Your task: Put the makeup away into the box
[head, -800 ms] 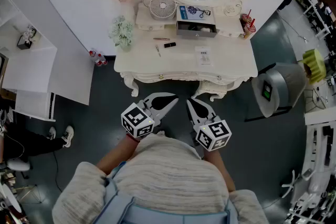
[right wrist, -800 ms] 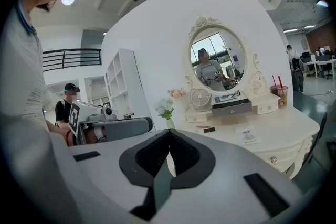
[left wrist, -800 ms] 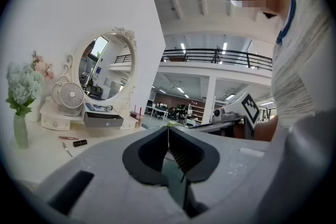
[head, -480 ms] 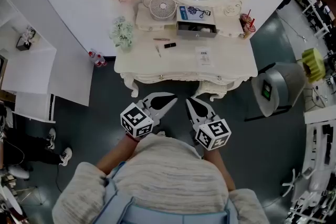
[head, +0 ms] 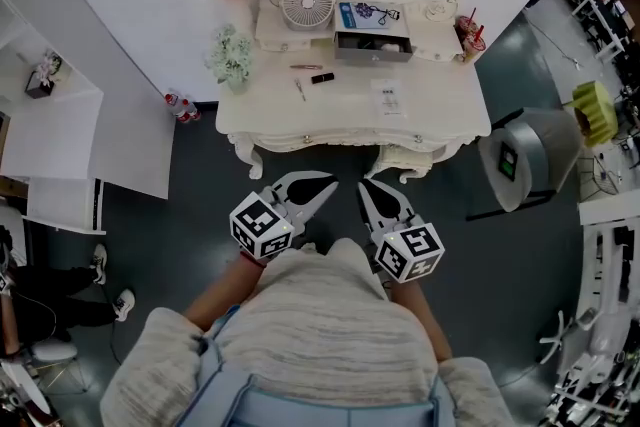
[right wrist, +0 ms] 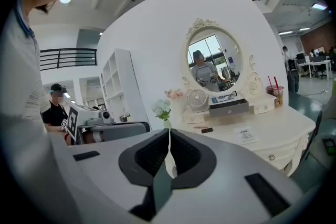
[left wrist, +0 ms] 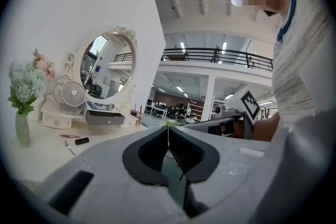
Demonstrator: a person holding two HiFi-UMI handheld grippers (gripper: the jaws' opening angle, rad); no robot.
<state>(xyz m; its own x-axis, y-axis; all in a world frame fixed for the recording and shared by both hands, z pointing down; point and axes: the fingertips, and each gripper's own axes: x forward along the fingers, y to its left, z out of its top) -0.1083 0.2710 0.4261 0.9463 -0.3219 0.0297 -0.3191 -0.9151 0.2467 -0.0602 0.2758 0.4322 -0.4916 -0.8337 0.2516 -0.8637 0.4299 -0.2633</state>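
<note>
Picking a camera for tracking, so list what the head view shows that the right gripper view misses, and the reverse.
Head view only: the red-capped bottles on the floor by the wall. Right gripper view only: the black balcony railing high up. Both: the white carved dressing table, round white fan, open grey drawer box and small black makeup tube.

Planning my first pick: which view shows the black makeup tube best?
Head view: the black makeup tube lies unobstructed on the table, seen from above. Left gripper view shows it side-on; right gripper view, tiny.
</note>
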